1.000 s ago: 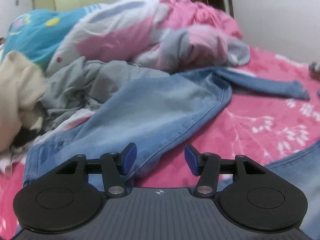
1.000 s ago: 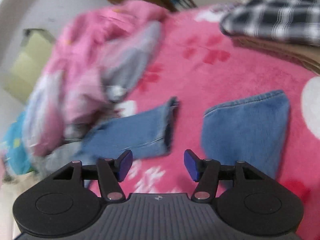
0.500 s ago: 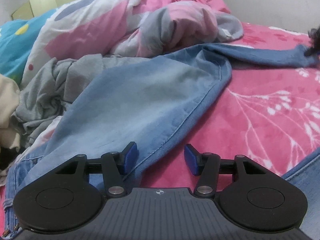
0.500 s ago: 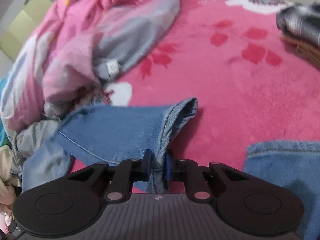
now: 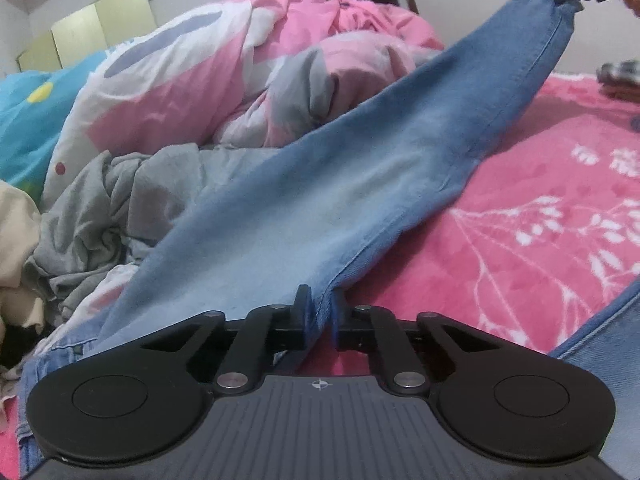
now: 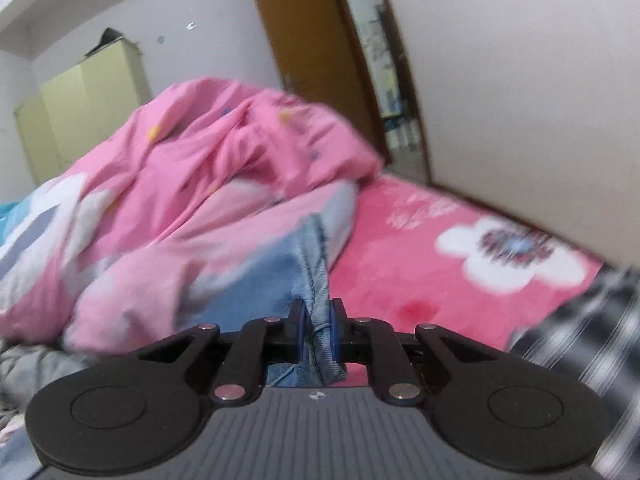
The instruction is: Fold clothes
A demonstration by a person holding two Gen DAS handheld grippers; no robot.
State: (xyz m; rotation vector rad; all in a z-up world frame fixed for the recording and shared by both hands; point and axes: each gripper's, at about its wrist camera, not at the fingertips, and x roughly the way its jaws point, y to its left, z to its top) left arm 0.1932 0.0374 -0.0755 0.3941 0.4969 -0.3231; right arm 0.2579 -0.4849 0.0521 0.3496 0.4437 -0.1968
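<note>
Both claws are clamped on the jeans (image 5: 320, 208): the left claw (image 5: 320, 316) pinches a side seam low over the bed (image 5: 540, 220), the right claw (image 6: 318, 332) holds the raised leg hem. The thin pinch could slip, or the grey garment (image 5: 120, 200) could drag along. The waistband is cut off and the right view is blurred

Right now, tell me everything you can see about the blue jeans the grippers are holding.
The jeans are faded blue denim, paler mid-leg, with stitched seams. One leg stretches diagonally, off the pink blanket: the left gripper pinches its lower edge, and the right gripper clamps the bunched hem, held high. The leg's left side lies over crumpled grey clothing. More denim shows at the bottom right.
</note>
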